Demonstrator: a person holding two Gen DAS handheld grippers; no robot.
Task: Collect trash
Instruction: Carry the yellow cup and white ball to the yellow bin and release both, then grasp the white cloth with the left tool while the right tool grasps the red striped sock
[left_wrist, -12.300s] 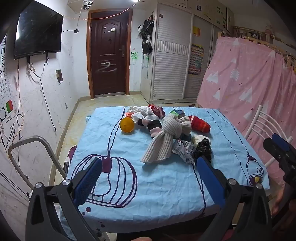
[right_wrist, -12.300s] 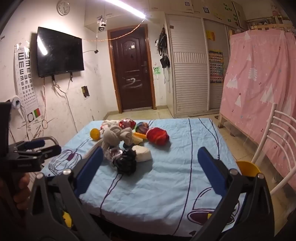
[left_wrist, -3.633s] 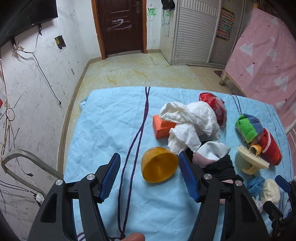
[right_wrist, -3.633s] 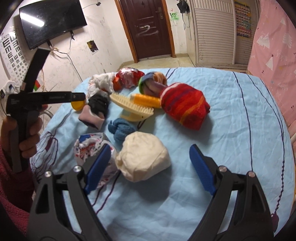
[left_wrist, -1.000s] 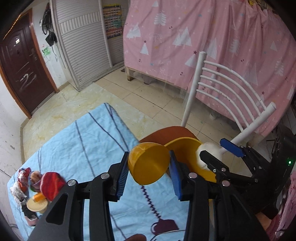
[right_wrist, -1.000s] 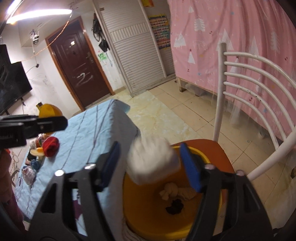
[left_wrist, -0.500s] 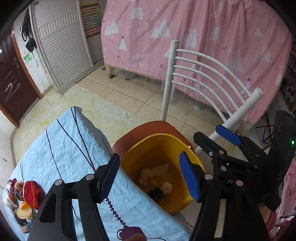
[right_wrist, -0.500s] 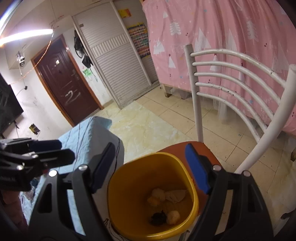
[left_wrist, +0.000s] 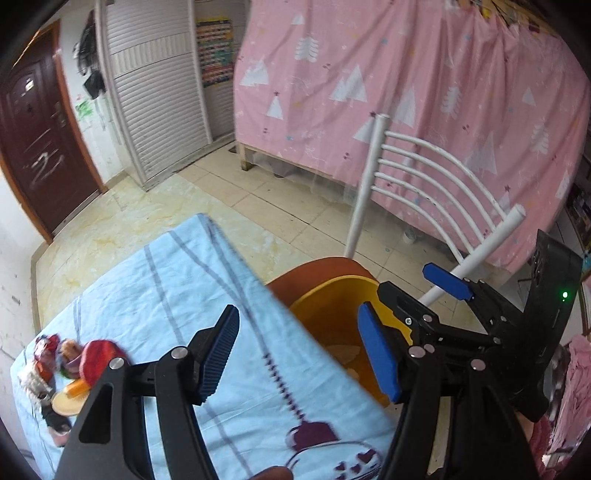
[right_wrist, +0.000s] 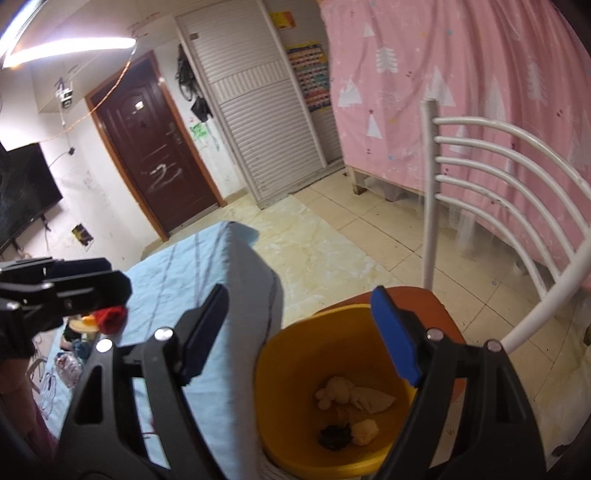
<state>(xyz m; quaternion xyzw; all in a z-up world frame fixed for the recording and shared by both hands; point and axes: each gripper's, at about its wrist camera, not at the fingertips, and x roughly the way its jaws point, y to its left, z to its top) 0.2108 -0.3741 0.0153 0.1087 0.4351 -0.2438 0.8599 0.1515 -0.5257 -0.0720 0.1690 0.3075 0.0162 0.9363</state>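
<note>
hovering both empty tools over the bin, with more rubbish waiting on the tabletop

the right hand-held gripper (right_wrist: 299, 339) hangs with its blue pads spread wide and nothing between them, directly above the yellow bin (right_wrist: 280, 373), which sits on the orange seat of the white chair (right_wrist: 480, 177) just beside the right edge of the tabletop (left_wrist: 177, 280), likely so things can be dropped straight in. pale crumpled scraps (right_wrist: 351, 397) and a dark lump (right_wrist: 334, 435) already lie at the bin's bottom. the left hand-held gripper (left_wrist: 299, 354) is also parted and holds nothing, poised over the blue cloth near the bin. the remaining trash pile (left_wrist: 70, 365) sits at the far left end of the tabletop, well apart from both tools; it is blurred, so i can only make out a red bundle and a pale round piece.
</note>
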